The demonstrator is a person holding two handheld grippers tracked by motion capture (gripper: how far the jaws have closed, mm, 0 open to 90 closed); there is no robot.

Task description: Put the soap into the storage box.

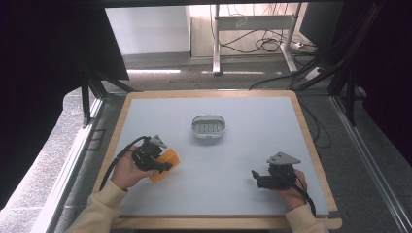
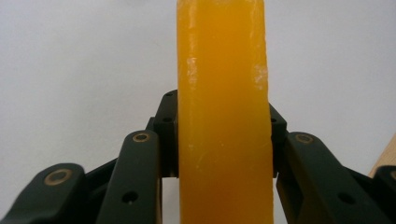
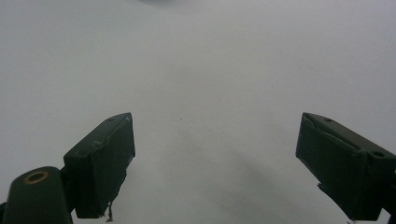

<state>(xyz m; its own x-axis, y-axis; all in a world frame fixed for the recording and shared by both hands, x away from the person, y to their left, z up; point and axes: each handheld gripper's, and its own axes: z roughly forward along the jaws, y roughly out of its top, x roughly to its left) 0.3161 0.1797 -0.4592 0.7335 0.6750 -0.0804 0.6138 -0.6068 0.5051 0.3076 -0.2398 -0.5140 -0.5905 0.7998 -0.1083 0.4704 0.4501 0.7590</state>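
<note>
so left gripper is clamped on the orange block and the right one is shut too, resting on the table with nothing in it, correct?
Not quite. The right gripper is open: the right gripper view shows its jaws wide apart with bare table between them. The rest holds: the left gripper is clamped on the orange block, and the right has nothing in it.

you're getting even, soft light on the desk (image 1: pixel 214 160) with dark edges around it; the right gripper view is looking dim, hazy and blurred.
</note>
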